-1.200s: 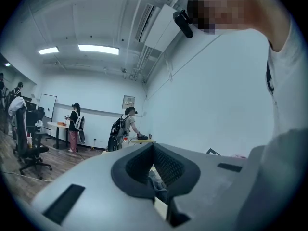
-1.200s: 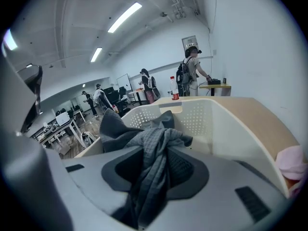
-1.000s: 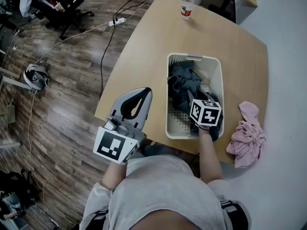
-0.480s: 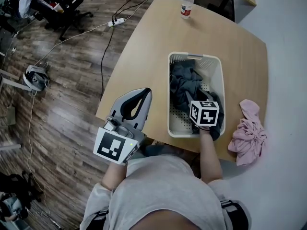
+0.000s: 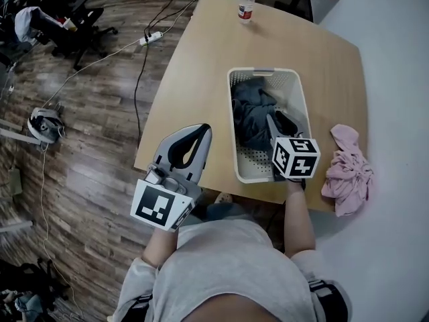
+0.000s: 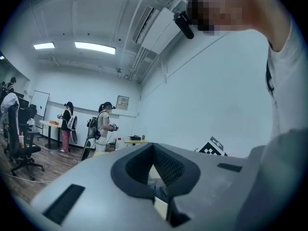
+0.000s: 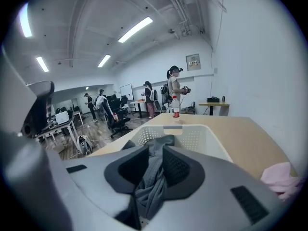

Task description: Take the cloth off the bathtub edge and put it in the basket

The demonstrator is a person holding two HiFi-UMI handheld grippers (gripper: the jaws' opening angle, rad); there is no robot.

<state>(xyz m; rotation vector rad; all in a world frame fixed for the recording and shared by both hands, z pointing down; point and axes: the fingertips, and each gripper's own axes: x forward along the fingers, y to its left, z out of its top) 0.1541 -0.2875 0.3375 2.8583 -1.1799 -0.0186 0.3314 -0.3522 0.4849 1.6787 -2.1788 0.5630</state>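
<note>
A white perforated basket (image 5: pixel 232 129) stands on the wooden table (image 5: pixel 194 79) with a dark grey cloth (image 5: pixel 251 113) piled inside. My right gripper (image 5: pixel 278 121) hovers over the basket's near right corner. Its jaws are closing, and a strand of the grey cloth (image 7: pixel 149 182) shows in the gap of the right gripper (image 7: pixel 156 150); I see no firm pinch. A crumpled pink cloth (image 5: pixel 347 173) lies on the table's right edge, outside the basket (image 7: pixel 207 134). My left gripper (image 5: pixel 200 129) hangs at the table's near left edge, shut and empty (image 6: pixel 154 148).
A water bottle (image 5: pixel 246 4) stands at the table's far end. Cables and a power strip (image 5: pixel 153 37) run over the wood floor on the left, near office chairs (image 5: pixel 60 22). People stand at desks far off in the room (image 7: pixel 174 93).
My right gripper has pulled back and to the right, from deep over the grey cloth to the basket's near right corner. The left gripper has stayed where it was.
</note>
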